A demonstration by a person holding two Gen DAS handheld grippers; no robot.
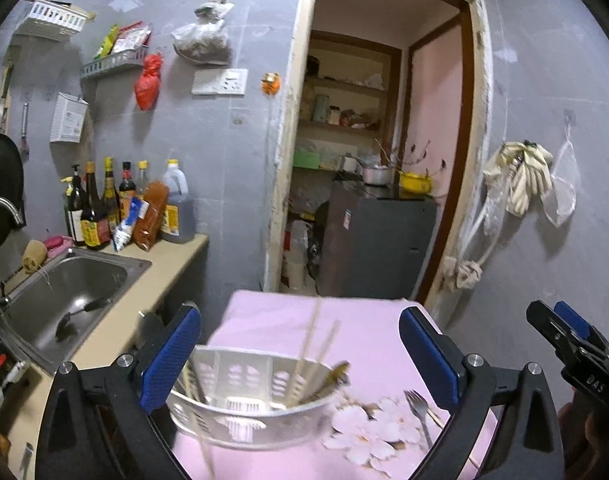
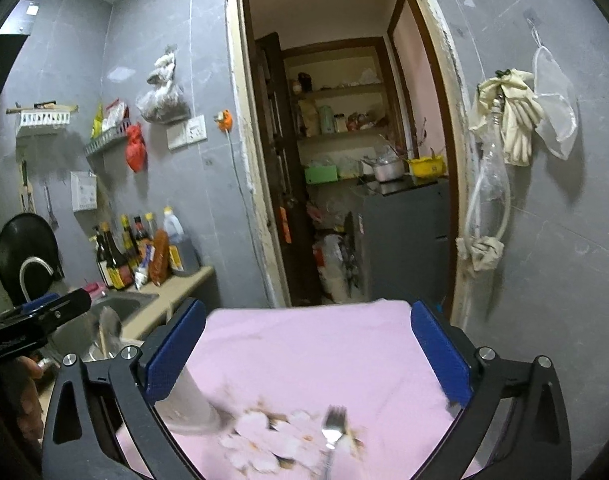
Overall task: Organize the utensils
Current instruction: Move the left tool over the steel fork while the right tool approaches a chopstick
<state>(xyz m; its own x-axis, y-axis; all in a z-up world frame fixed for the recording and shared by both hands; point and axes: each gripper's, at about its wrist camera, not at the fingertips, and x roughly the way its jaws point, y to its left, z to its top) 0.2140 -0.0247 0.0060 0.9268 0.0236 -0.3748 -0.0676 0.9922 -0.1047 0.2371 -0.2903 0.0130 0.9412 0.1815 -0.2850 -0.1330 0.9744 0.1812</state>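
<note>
Utensils are split between two spots: thin wooden chopsticks (image 1: 310,344) and a dark-handled piece stand inside the white slotted plastic caddy (image 1: 240,404), while a silver metal fork (image 1: 418,410) lies just beside the caddy on the floral print of the pink tablecloth (image 1: 364,320). Another slim stick seems to lie by the fork, though blur makes that uncertain. The left gripper (image 1: 300,360) hangs released, blue pads spread wide either side of the caddy without touching it. The right gripper (image 2: 308,356) is likewise released and empty, with the fork below and between its fingers. The fork lies flat on soft cloth, so I judge a pinch could snag the fabric or let the thin handle slip. Bumping the light caddy could tip it and spill the leaning chopsticks.
</note>
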